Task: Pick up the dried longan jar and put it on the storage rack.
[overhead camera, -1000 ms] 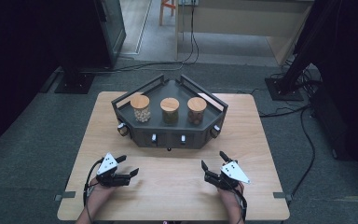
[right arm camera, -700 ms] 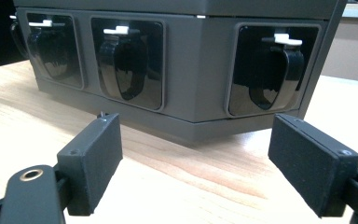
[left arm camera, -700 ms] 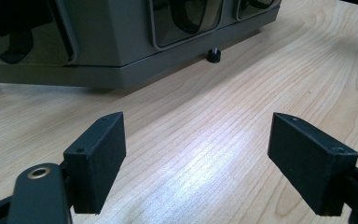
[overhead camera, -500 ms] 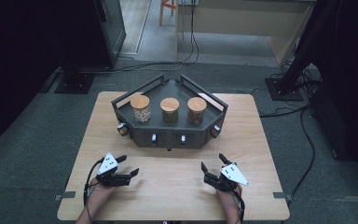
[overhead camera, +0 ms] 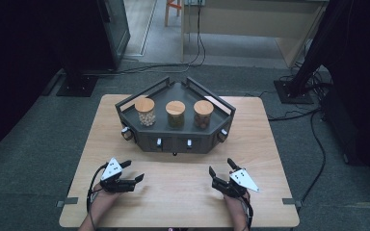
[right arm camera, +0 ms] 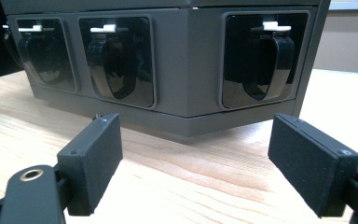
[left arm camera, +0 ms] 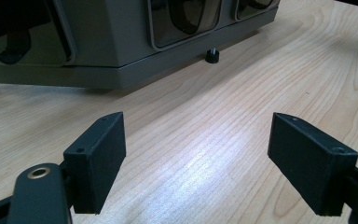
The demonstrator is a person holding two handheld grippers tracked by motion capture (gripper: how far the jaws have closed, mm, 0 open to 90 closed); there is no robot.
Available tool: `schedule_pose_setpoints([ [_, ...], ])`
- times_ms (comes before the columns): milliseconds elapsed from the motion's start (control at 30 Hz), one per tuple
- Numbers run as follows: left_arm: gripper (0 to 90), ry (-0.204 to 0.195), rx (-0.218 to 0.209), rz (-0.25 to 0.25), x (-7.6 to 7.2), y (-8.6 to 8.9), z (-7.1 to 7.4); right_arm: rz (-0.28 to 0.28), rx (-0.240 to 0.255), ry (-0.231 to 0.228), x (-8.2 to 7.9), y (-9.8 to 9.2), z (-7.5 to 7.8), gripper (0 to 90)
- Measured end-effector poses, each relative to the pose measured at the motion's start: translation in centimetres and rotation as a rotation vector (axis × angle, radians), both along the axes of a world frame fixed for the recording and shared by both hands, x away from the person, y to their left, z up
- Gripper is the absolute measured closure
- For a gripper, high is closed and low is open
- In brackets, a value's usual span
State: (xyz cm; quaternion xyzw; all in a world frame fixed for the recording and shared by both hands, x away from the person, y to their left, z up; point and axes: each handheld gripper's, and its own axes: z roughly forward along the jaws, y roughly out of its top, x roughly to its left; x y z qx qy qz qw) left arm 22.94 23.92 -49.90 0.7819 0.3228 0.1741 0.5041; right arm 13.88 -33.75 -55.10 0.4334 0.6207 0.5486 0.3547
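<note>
Both the left gripper (overhead camera: 134, 172) and right gripper (overhead camera: 220, 168) are resting spread wide, holding nothing, near the dark grey angular metal rack (overhead camera: 173, 139) mid-table, whose cork-lidded glass jars (overhead camera: 175, 113) look fragile, slippery, best gripped around the body.

Ahead of my left claw (overhead camera: 131, 172) and right claw (overhead camera: 220, 167), bare desk (overhead camera: 183, 187) runs free until the grey tray (overhead camera: 173, 139) blocks passage.
</note>
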Motion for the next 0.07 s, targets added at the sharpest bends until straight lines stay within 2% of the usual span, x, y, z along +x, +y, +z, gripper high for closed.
schedule_pose_setpoints([
  [67, 18.7, -0.001, -0.011, 0.003, -0.07, 0.17, -0.05, 0.003, -0.011, -0.004, -0.01, 0.07, 0.0, 17.4],
])
